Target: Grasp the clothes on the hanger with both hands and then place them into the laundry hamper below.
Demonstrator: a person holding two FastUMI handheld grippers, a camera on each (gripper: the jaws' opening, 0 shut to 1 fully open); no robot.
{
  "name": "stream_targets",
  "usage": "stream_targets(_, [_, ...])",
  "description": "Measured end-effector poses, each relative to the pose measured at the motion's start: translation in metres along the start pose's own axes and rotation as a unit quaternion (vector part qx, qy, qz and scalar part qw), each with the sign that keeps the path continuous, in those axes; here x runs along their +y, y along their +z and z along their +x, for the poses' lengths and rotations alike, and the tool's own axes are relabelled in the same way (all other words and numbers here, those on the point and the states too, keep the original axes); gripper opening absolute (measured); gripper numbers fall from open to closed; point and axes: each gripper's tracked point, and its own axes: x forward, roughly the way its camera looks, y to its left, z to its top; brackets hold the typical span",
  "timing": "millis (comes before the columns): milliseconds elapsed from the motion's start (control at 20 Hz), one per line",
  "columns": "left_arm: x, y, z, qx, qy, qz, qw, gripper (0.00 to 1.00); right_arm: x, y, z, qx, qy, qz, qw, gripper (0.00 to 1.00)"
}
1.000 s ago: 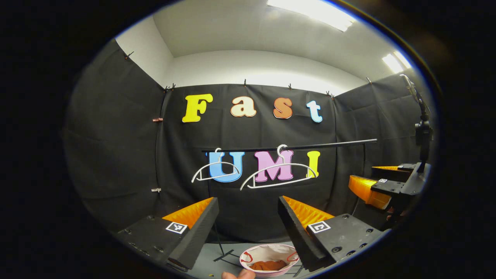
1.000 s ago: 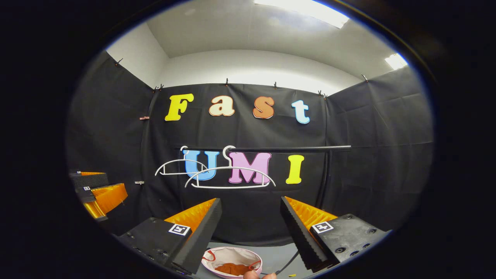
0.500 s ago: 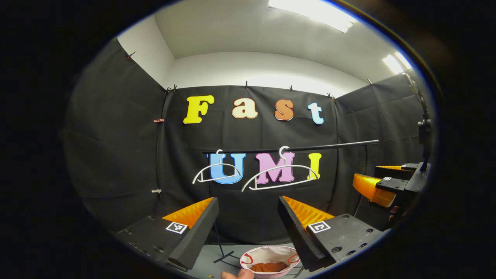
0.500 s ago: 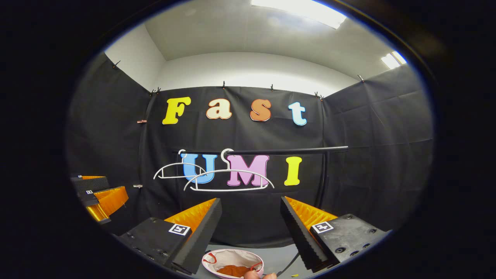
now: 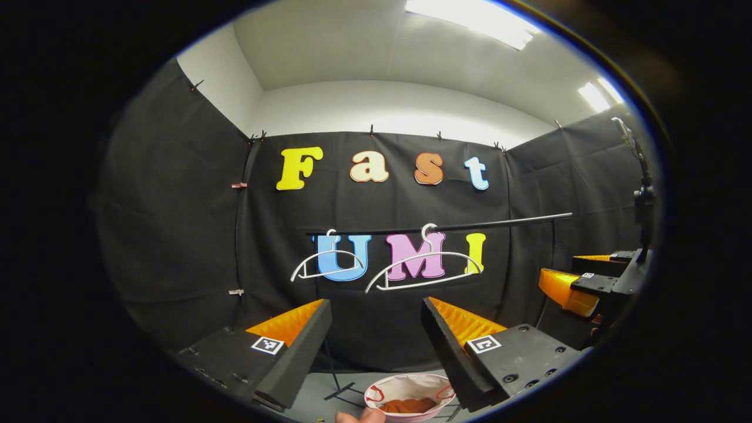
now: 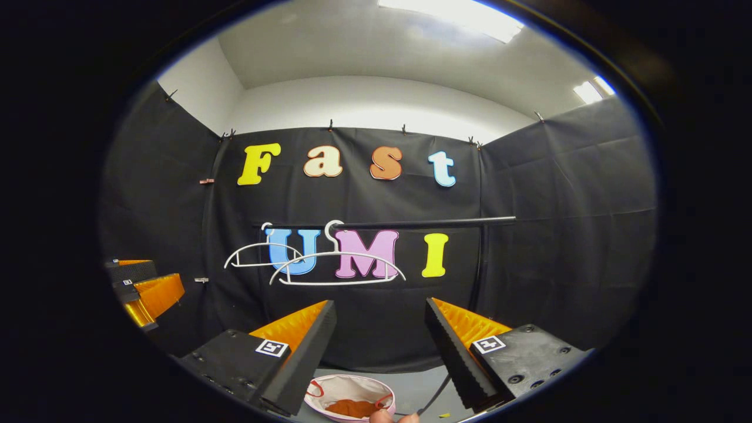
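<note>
Both grippers stand raised with jaws wide apart and nothing between them: left gripper (image 5: 376,329); right gripper (image 6: 380,329). Two bare white plastic hangers (image 5: 424,264) hang on the black horizontal rail (image 5: 499,222), with open room between the fingers and the rail; the rust-orange garment (image 6: 351,407) lies bunched in the round white fabric hamper (image 6: 329,389) on the grey floor below. Against the frame one second ago, both views have shifted only slightly; the garment lies unmoved.
</note>
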Motion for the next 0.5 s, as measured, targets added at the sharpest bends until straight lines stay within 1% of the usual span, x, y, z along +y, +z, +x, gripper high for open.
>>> stream_targets(500, [0.0038, -0.0048, 0.0027, -0.001, 0.002, 0.005, 1.0, 0.97, -0.0015, -0.0097, 0.0006, 0.006, -0.005, 0.0, 1.0, 0.97])
